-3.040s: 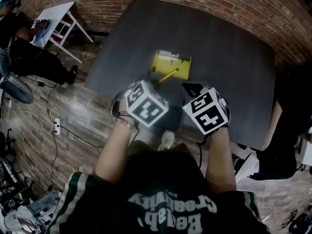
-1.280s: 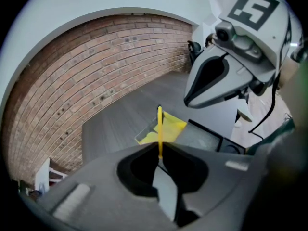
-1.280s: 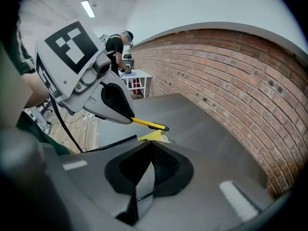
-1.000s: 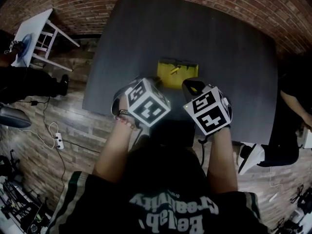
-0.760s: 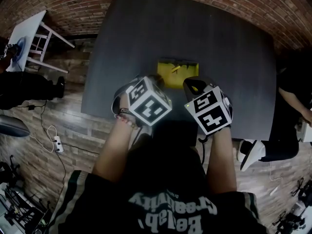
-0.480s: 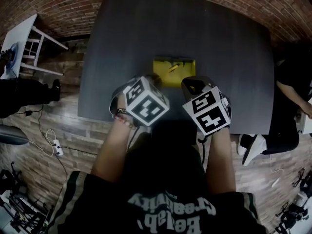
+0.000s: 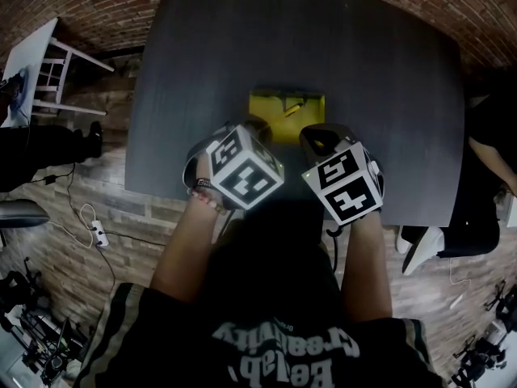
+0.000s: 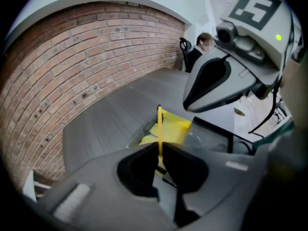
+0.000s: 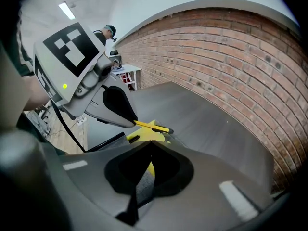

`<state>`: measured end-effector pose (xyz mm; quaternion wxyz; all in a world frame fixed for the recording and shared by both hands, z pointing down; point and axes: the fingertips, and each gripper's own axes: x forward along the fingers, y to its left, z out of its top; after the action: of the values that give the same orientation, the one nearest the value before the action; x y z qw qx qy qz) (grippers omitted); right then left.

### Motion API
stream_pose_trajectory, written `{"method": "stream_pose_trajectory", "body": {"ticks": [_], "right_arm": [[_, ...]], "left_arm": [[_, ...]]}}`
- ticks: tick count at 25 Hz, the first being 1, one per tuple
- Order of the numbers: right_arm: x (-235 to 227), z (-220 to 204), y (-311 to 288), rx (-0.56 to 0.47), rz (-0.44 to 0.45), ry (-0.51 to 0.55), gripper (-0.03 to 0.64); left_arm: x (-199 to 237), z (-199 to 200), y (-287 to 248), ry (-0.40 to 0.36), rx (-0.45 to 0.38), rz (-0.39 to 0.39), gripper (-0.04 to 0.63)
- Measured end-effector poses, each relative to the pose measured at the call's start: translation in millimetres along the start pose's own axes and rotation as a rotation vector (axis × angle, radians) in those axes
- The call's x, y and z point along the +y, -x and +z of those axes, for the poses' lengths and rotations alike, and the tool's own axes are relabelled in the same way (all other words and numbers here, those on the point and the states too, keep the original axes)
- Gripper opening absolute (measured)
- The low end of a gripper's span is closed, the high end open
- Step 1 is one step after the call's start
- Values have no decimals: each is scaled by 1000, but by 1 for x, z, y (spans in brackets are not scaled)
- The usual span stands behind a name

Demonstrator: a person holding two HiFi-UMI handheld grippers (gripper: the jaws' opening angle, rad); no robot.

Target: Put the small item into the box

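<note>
Head-down look at a dark grey rectangular table (image 7: pixel 202 63) set against a red brick wall (image 7: pixel 105 6). Close to the table's near edge, about midway along it, a small open yellow box (image 7: pixel 266 111). On the near side of the box, two hand-held grippers side by side, each topped by a white cube with black square markers.

Left gripper (image 8: pixel 160 150): jaws pinching a thin yellow stick (image 8: pixel 159 126) close to one end, the rest jutting past the tips toward the box. From above, the stick's free, dark-tipped end over the box's right half; contact with the box impossible to judge.

Right gripper (image 9: pixel 149 146): jaws pressed together, nothing between them, tips beside the box's near right corner.

Off to the far left, a small white table (image 7: pixel 32 55) on the floor.
</note>
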<state>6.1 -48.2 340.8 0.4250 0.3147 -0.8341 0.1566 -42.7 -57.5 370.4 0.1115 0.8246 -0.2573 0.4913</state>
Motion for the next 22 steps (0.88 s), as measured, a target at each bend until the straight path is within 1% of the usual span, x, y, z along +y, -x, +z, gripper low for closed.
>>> {"method": "stream_pose_trajectory", "body": {"ticks": [12,22], "right_arm": [[-20,-13,-27,17,63,-4,6],[-30,-25,-52,46,102,-19,6]], "left_arm": [[-1,6,-35,8,41,-20,28],[7,0,-60,29,69,-44,28]]}}
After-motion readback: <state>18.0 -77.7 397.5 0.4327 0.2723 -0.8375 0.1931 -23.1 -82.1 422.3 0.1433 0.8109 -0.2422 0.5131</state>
